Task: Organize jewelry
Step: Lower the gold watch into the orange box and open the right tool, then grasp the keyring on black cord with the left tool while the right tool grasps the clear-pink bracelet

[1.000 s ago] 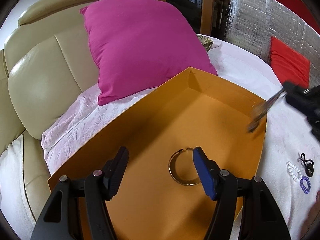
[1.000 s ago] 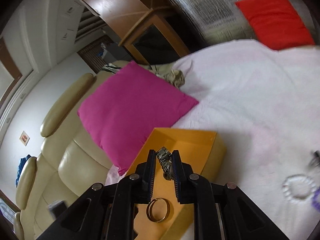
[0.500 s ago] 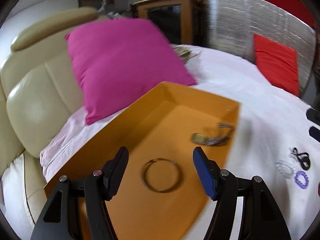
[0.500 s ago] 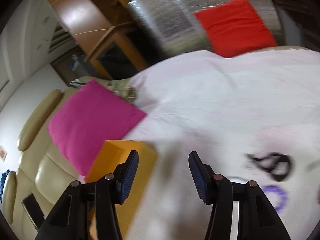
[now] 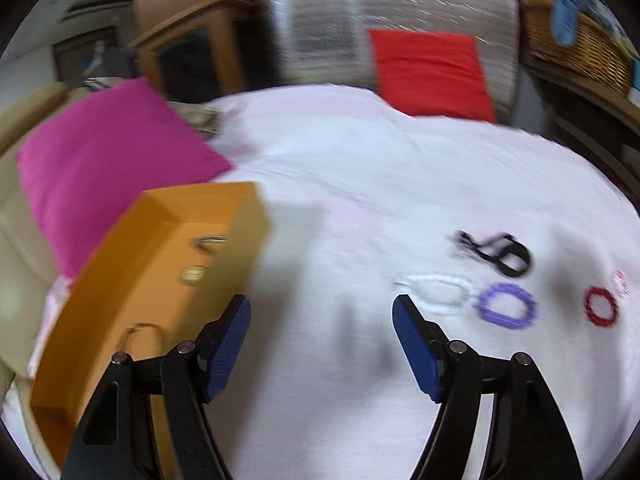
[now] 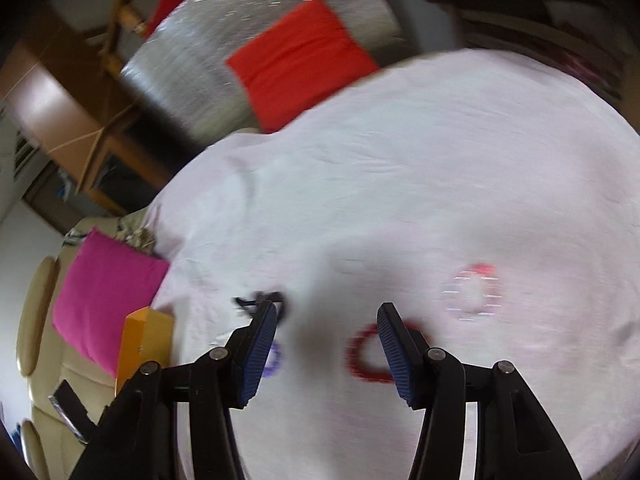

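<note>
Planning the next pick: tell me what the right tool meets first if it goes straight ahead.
Probably the white bedcover. The open right tool frames bare cloth, with the red bracelet just by its right finger; blur leaves depth uncertain.

One orange box [image 5: 244,216], five bracelets [image 5: 507,306], two cushions [image 5: 430,72]

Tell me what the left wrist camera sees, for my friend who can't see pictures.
The open, empty left gripper hangs over a white bedsheet. To its left sits an orange cardboard box holding blurry metal jewelry. To the right lie a white beaded bracelet, a purple beaded bracelet, a red beaded bracelet and a black cord bracelet.
</note>
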`<state>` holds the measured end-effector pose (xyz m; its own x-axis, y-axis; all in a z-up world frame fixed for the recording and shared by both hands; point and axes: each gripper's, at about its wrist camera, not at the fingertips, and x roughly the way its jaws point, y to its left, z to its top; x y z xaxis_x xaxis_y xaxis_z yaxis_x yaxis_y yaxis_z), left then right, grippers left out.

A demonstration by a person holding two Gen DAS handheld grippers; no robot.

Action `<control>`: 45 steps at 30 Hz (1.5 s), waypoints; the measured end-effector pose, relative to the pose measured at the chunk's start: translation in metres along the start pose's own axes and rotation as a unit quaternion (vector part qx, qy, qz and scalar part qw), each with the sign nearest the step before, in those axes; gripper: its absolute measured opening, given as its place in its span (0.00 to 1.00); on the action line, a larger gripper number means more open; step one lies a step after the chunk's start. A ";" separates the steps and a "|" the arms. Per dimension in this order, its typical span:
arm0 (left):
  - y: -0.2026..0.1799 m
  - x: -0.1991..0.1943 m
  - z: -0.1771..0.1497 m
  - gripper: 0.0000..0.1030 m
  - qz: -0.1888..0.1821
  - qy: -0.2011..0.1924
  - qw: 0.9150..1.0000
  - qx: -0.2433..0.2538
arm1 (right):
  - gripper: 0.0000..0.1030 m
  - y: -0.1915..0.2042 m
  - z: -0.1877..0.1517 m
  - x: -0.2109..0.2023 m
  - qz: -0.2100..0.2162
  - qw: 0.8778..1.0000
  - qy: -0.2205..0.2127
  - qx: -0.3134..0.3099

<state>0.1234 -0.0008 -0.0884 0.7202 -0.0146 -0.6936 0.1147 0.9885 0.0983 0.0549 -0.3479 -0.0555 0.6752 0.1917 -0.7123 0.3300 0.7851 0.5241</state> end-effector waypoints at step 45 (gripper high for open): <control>-0.077 0.109 0.062 0.22 -0.220 0.065 0.969 -0.093 | 0.08 -0.041 0.017 0.044 -0.118 0.991 0.005 -0.056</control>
<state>0.2358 -0.0877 -0.1273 0.5360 -0.4335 -0.7244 0.2576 0.9012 -0.3486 0.0825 -0.3821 -0.1004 0.5807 0.0005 -0.8141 0.4029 0.8688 0.2880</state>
